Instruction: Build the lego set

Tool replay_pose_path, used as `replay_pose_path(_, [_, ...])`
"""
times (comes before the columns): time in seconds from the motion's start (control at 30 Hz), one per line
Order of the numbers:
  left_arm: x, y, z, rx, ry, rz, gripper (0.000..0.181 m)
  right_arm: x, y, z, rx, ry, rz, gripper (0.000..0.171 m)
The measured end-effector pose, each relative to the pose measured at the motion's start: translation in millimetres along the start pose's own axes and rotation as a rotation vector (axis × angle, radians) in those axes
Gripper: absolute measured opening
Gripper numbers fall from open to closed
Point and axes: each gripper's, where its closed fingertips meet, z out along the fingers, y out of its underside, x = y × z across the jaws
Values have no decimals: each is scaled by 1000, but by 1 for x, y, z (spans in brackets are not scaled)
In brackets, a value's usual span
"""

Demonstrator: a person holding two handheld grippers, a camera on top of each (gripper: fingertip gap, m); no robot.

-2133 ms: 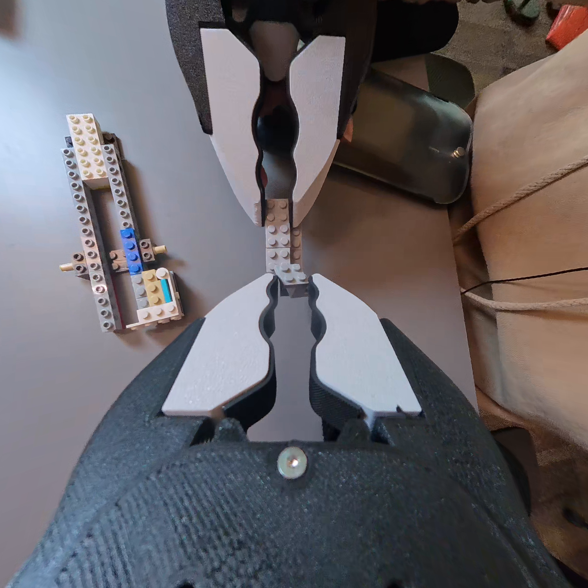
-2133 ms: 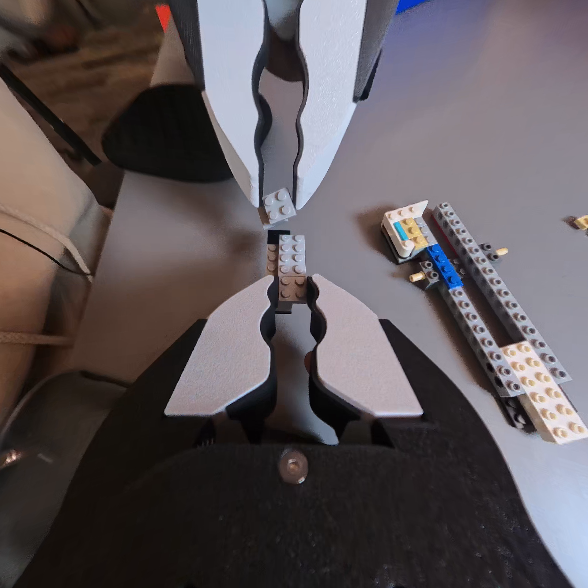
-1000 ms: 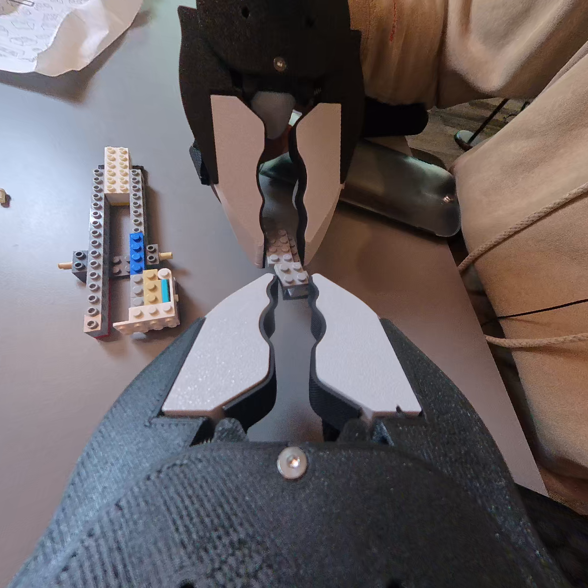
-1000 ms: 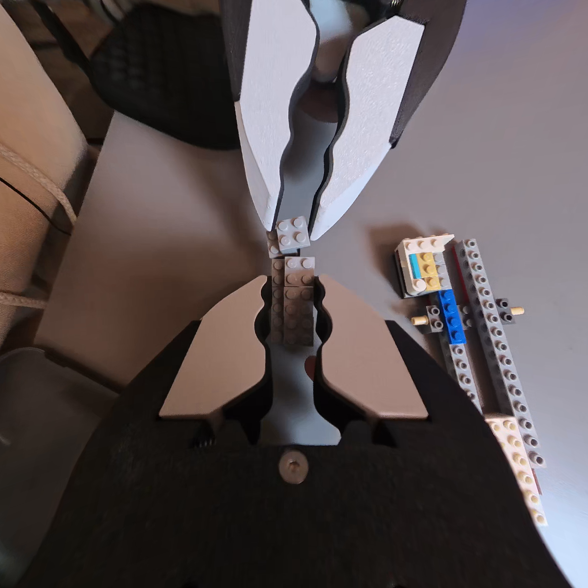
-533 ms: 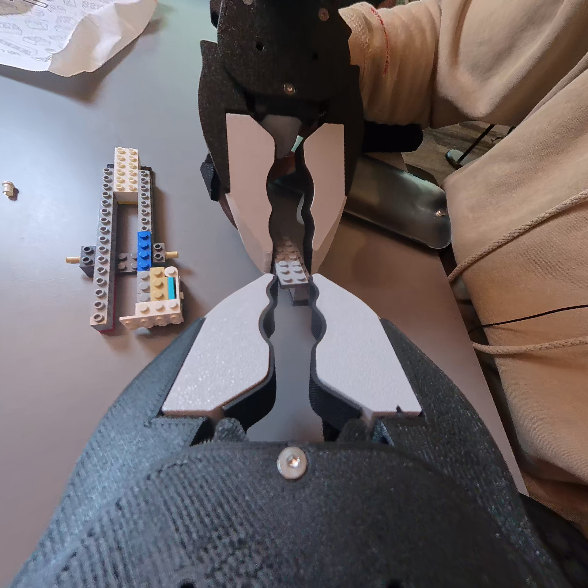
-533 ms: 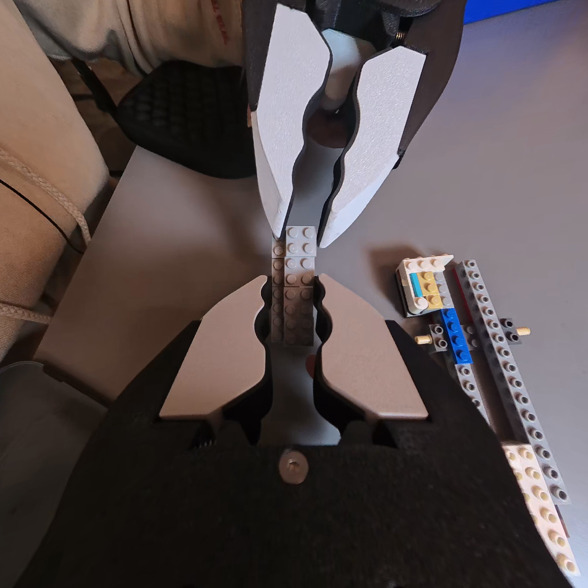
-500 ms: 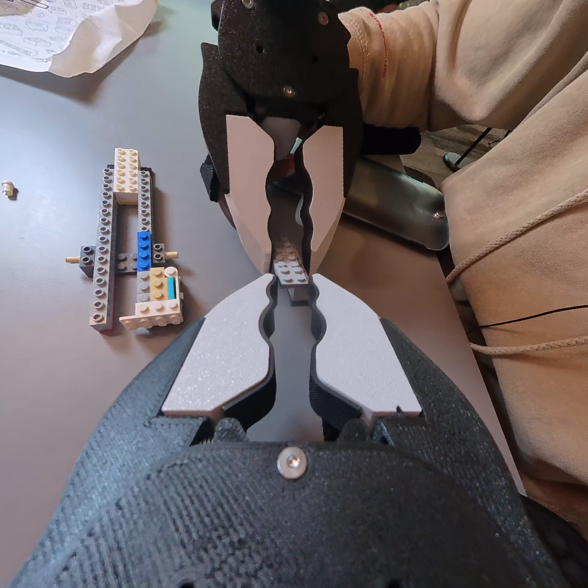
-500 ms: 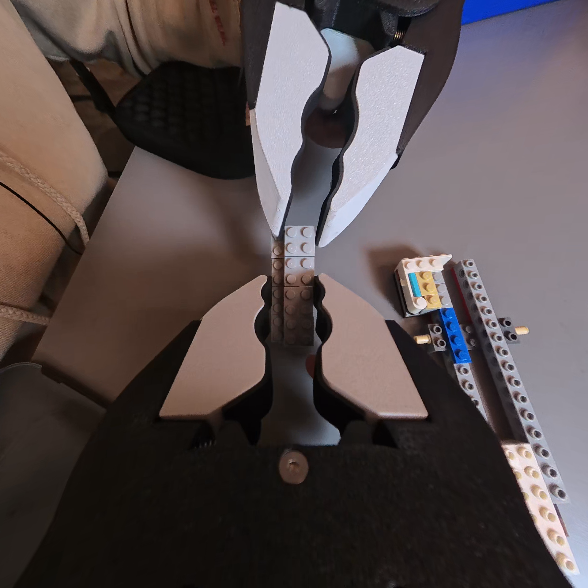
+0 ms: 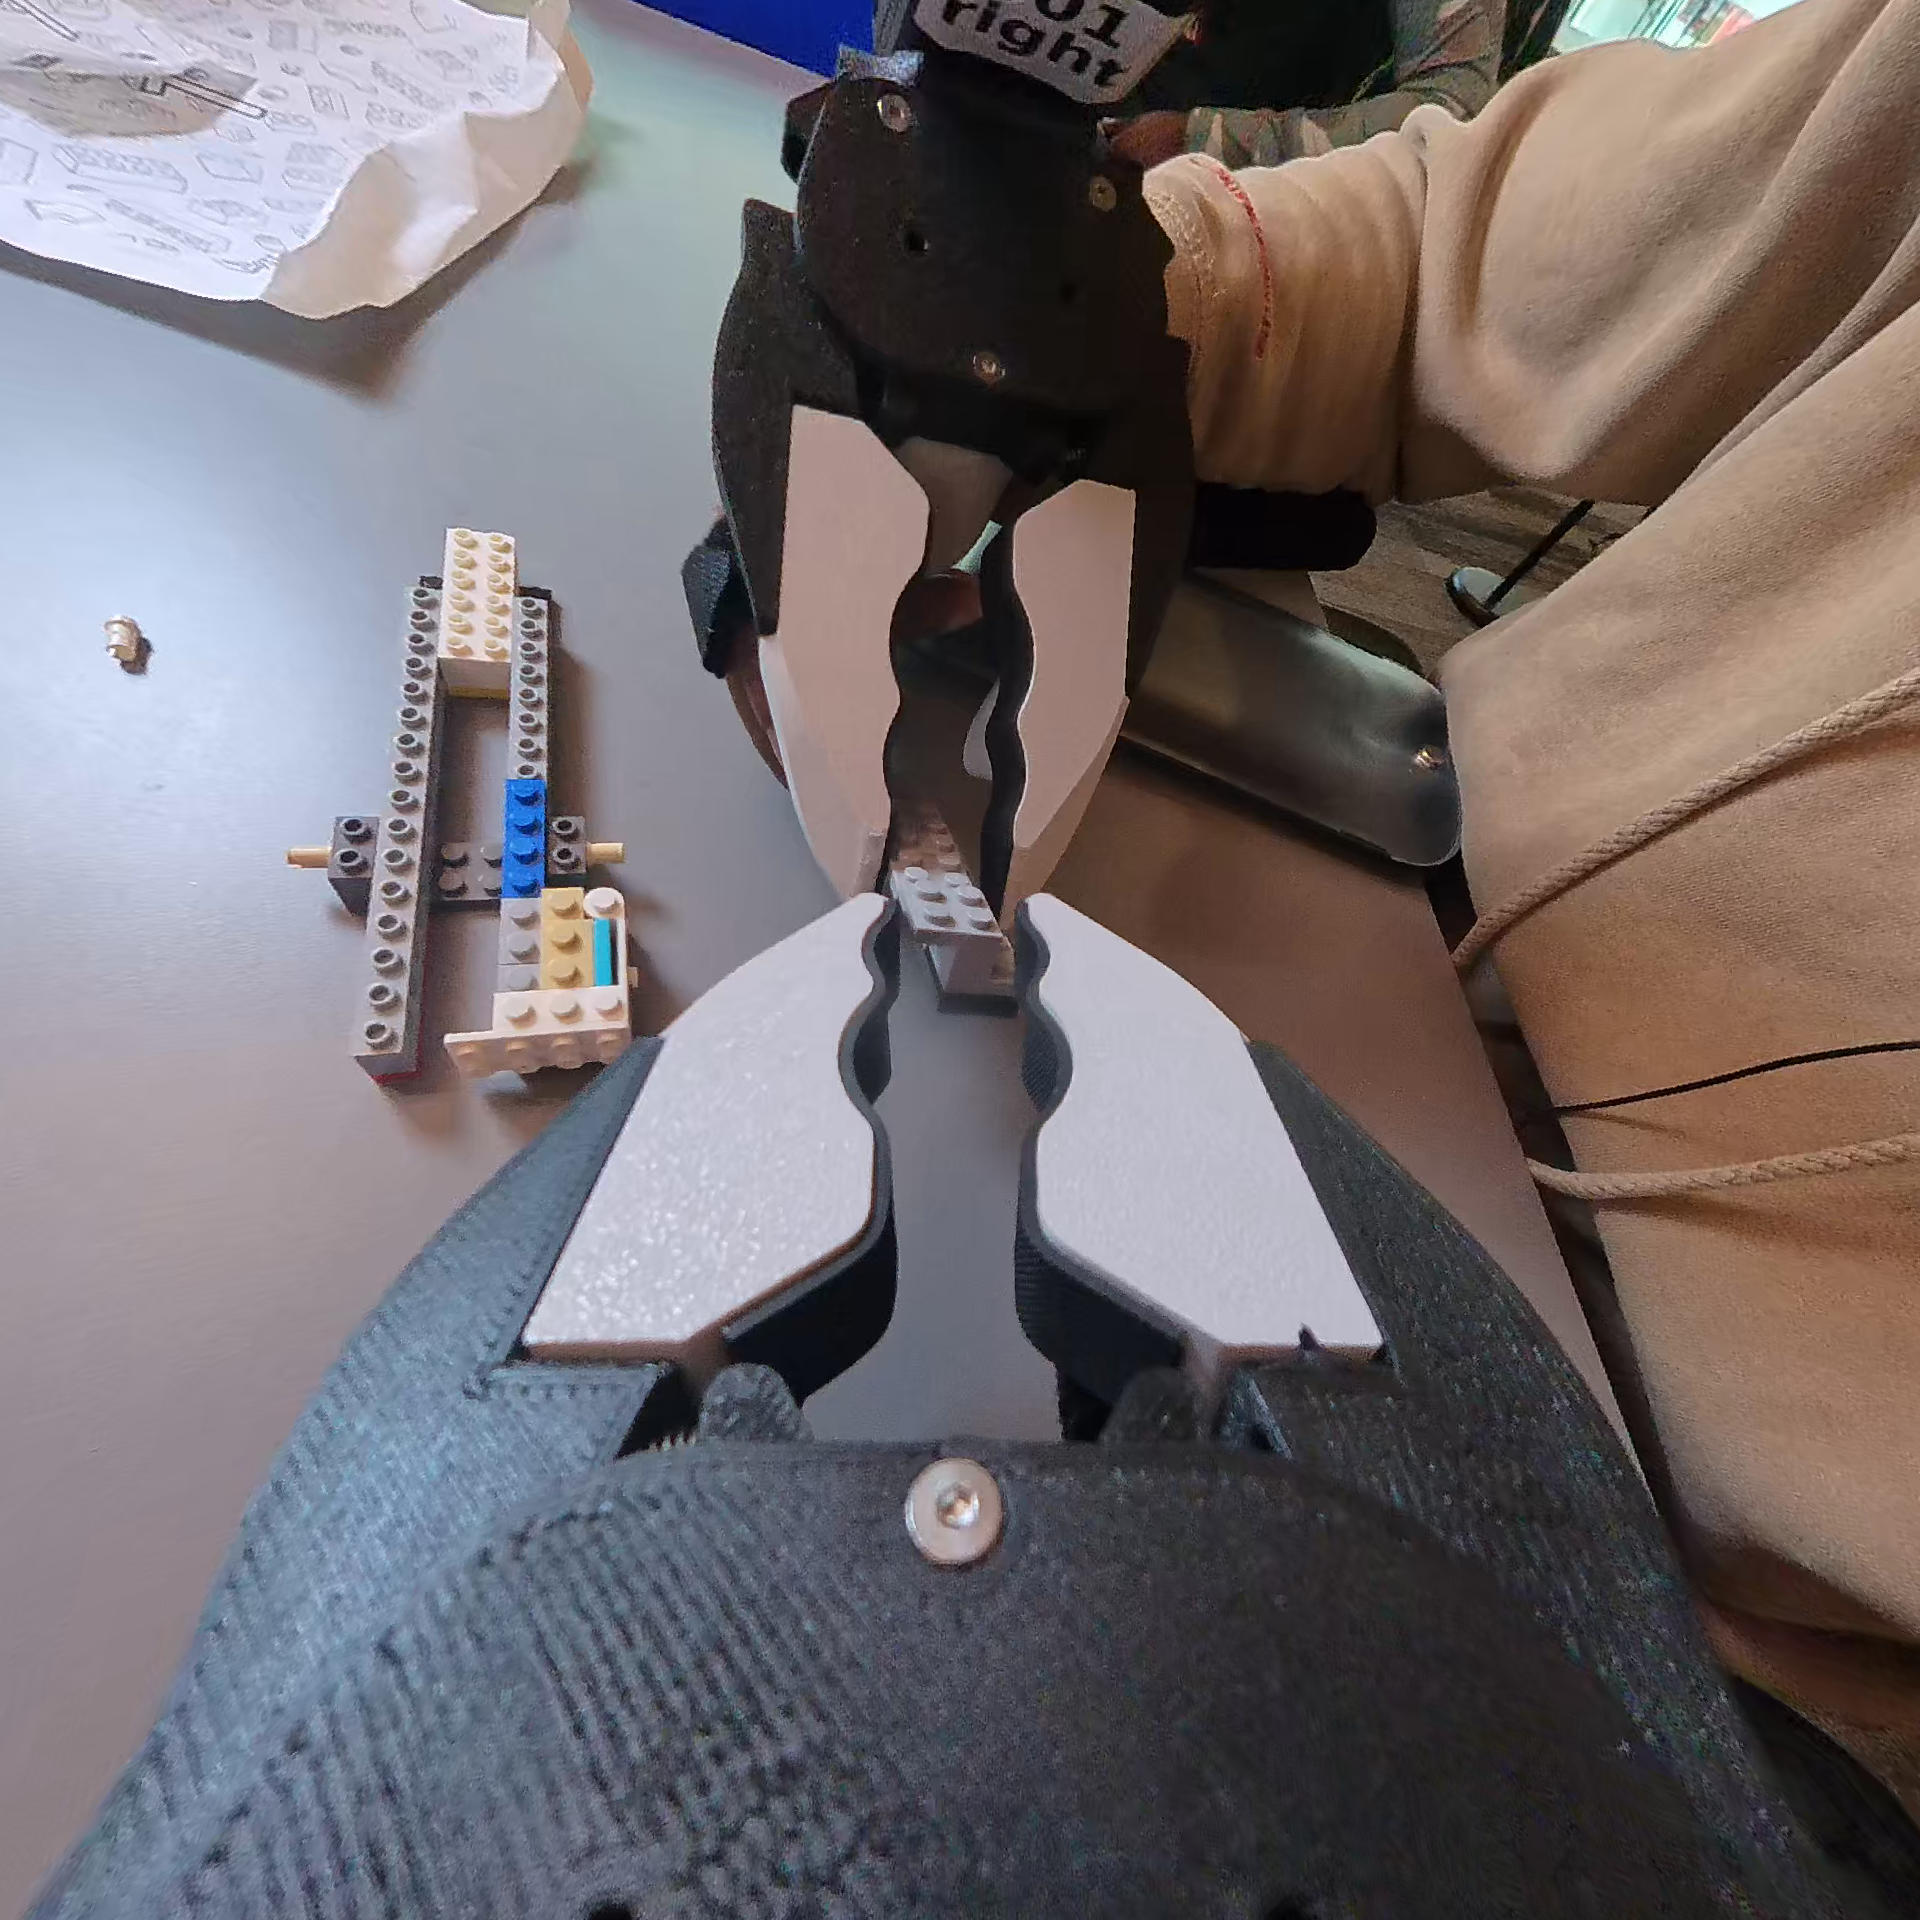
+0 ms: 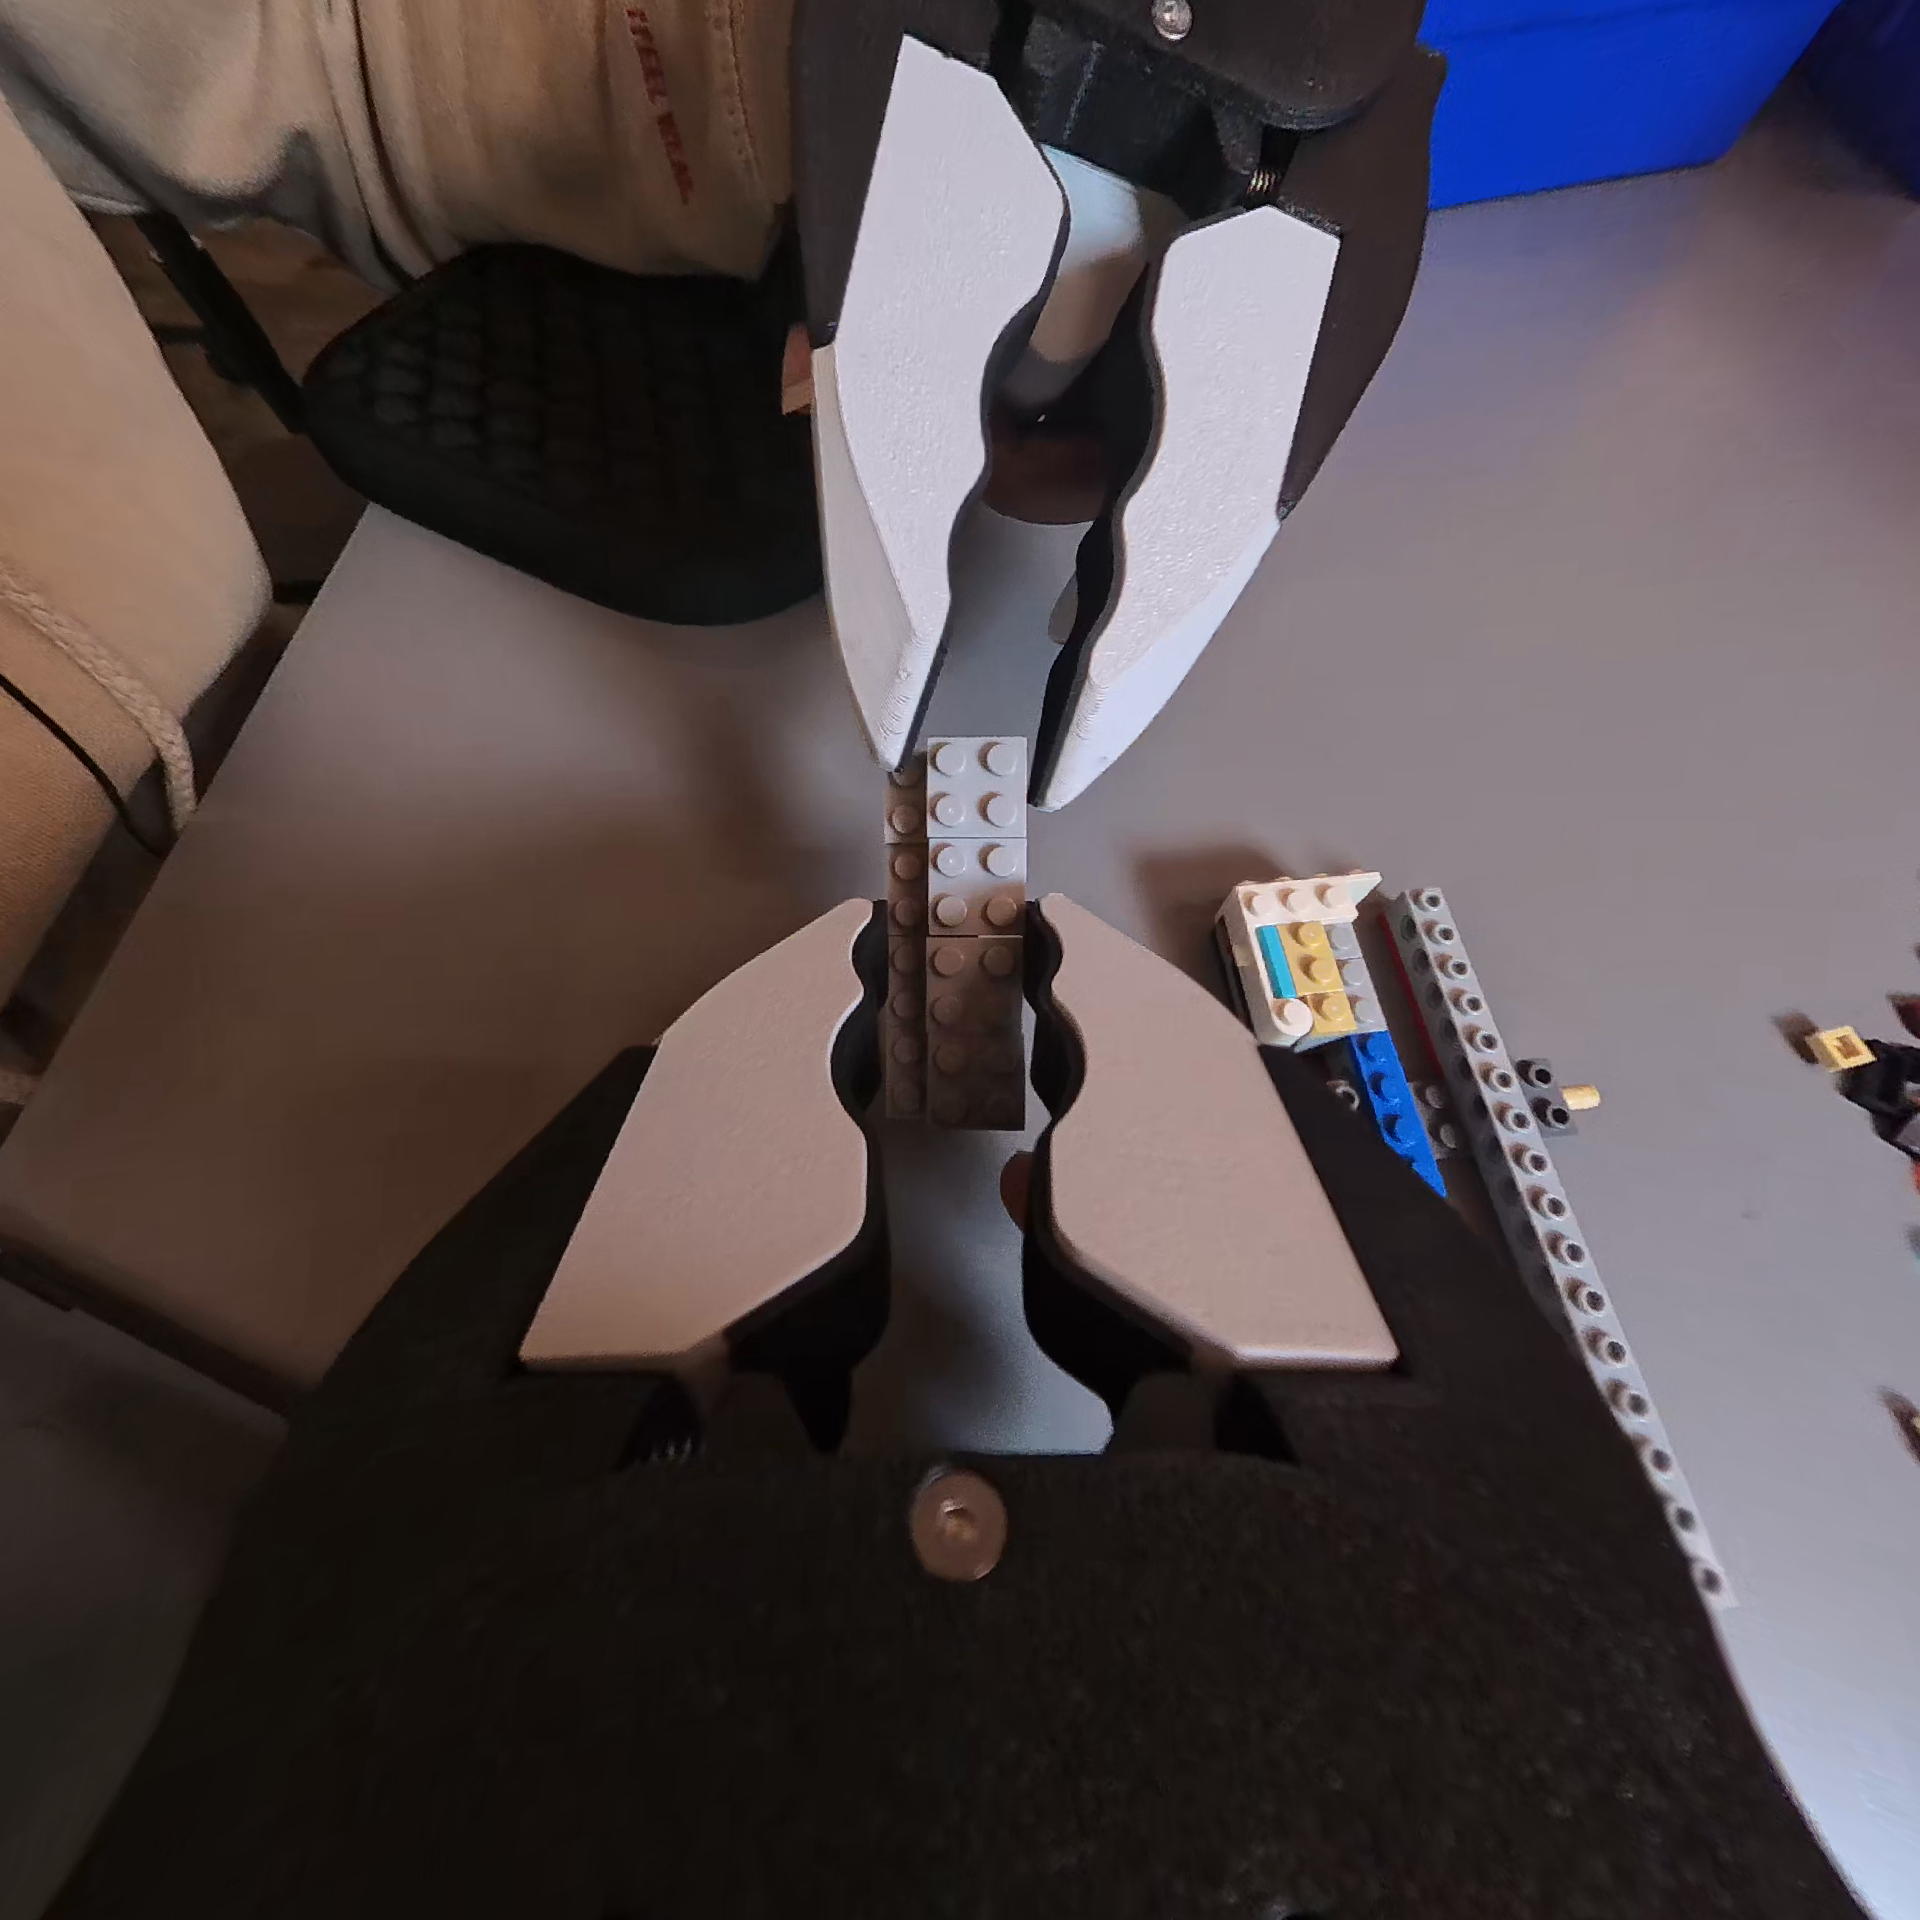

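Note:
A grey stack of narrow Lego plates and bricks (image 10: 961, 997) is held above the table between both grippers. My right gripper (image 10: 954, 906) is shut on its near end. My left gripper (image 10: 971, 779) comes from the opposite side and is shut on a small grey plate (image 10: 977, 779) at the far end, in line with the rest. In the left wrist view my left gripper (image 9: 954, 909) and right gripper (image 9: 935, 883) meet tip to tip around the grey stack (image 9: 940, 894). A long grey Lego frame (image 9: 468, 810) with tan, blue and white parts lies flat to the side; it also shows in the right wrist view (image 10: 1455, 1039).
A crumpled paper sheet (image 9: 260, 135) lies at the far left. A small tan piece (image 9: 125, 636) sits alone beyond the frame. A blue bin (image 10: 1662, 94) stands at the back. Small loose parts (image 10: 1849, 1049) lie at the right. The table edge (image 9: 1351, 935) and a person's beige sleeve (image 9: 1507, 260) are close. My two grippers' fingertips are within a few centimetres of each other.
The small grey plate in my left gripper was tilted and apart from the stack; now it sits in line on its end. Both grippers have tilted, bringing more of the far table into view.

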Motion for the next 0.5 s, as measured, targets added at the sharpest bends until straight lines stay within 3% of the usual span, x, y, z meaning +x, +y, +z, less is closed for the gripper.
replay_pose_path(0.5, [-21,-9,-8,33,-161,2,25,23,-18,-11,50,241,-136,24])
